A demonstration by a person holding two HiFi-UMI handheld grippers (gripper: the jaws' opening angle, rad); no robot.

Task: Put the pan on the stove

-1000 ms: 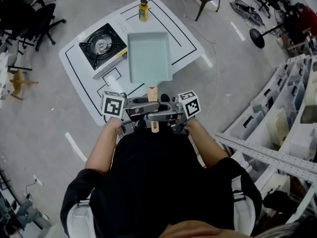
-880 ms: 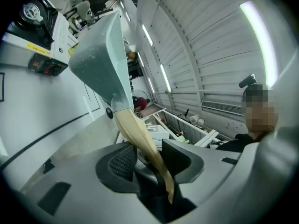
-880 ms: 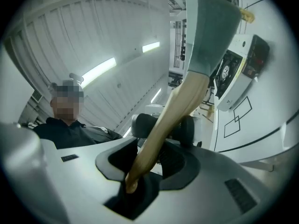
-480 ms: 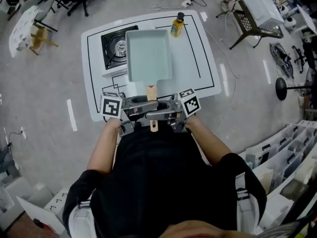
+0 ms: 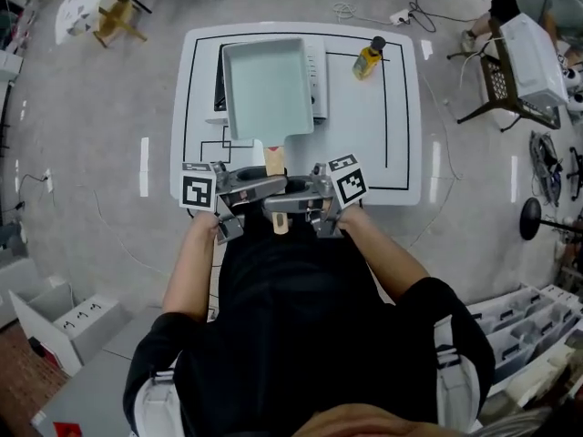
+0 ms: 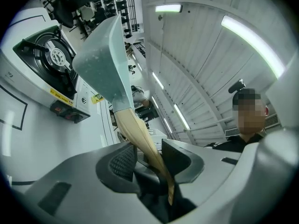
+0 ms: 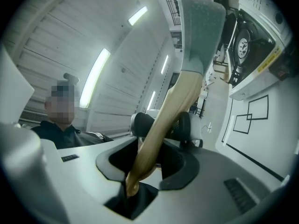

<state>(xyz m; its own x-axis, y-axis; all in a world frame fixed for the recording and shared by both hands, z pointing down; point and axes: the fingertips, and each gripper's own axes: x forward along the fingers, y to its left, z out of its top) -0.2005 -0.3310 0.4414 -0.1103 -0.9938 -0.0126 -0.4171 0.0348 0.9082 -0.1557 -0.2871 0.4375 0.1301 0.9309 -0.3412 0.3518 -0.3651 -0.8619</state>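
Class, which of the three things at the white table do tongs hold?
The pale green pan: left tongs and right tongs, just tightened, clamp its wooden handle; stove and yellow bottle stand ungripped.

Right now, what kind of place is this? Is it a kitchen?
Probably a lab or workshop, not a home kitchen: a portable stove sits on a white table marked with black lines, with cables on the floor and storage bins nearby.
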